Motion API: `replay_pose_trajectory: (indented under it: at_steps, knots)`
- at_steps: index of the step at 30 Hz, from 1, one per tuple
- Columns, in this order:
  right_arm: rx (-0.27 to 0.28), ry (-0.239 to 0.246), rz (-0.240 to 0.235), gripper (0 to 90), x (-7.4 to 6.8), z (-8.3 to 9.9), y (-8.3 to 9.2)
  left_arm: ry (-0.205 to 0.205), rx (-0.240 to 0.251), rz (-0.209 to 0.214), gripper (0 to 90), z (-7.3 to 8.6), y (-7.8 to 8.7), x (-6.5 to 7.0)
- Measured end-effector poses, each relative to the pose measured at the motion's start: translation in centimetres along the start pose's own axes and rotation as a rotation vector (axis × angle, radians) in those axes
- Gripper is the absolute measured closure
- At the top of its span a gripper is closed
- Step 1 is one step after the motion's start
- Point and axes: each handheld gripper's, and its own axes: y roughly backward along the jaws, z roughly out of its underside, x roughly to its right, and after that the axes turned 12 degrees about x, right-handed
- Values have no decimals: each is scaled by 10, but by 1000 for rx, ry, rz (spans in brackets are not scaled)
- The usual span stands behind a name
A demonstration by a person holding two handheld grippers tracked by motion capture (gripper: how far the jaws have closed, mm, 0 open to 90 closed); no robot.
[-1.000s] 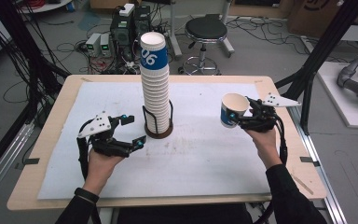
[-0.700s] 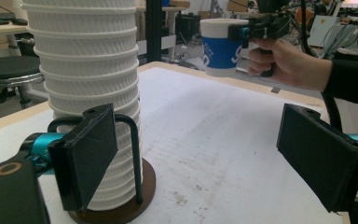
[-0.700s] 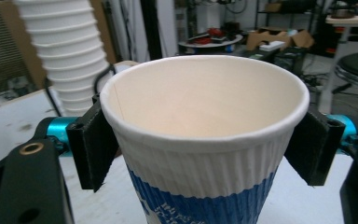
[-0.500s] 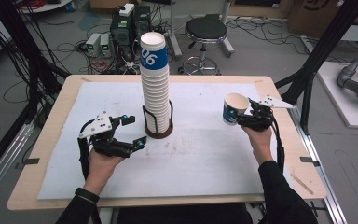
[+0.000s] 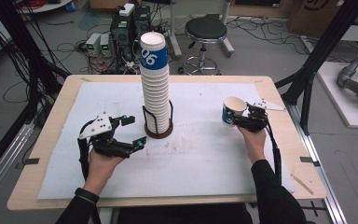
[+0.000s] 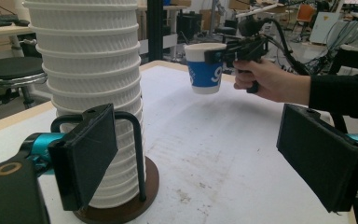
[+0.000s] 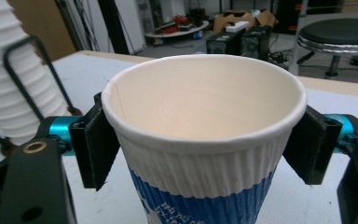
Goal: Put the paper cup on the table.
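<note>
The cup (image 5: 233, 111), white with a blue band, is clamped upright just under its rim between the 2 pads of the right hand-held gripper (image 5: 243, 120), whose jaws have just been closing on it. It hangs above the desk (image 5: 279, 154), well to the right of the stack (image 5: 155, 88) of ribbed cups in its wire holder. The left hand-held gripper (image 5: 131, 131) rests just left of the stack with its jaws apart and nothing between them, pointing toward the holder's brown base.
</note>
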Motion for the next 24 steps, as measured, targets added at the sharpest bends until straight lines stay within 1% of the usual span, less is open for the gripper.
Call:
replay_pose_trajectory:
  at_steps: [2, 4, 9, 11, 13, 15, 17, 18, 20, 24]
  knots:
    - [-7, 2, 12, 219, 0, 3, -3, 0, 3, 4, 123, 0, 0, 0]
    - [-7, -6, 14, 219, 2, 7, -6, -1, 2, 2, 123, 0, 1, 0]
    - [-13, 2, 28, 219, 3, 14, -13, -2, 6, 3, 123, 0, 2, 1]
    - [-21, 2, 34, 218, 3, 16, -15, -5, 8, 4, 123, 0, 2, 1]
    - [-25, 16, 48, 218, 4, 18, -17, -4, 7, 5, 123, 0, 1, 1]
    - [-30, 11, 53, 218, 6, 19, -17, -2, 6, 6, 123, 0, 1, 1]
    - [-35, 21, 55, 215, 6, 20, -17, -2, 2, 6, 123, 1, 1, 1]
    - [-38, 36, 65, 213, 5, 20, -18, 0, 1, 4, 123, 1, 1, 1]
    - [-41, 54, 69, 207, 4, 20, -18, -6, -3, 5, 123, 1, 1, 1]
    - [-44, 58, 84, 195, 2, 21, -17, -5, -2, 4, 123, 1, 1, 2]
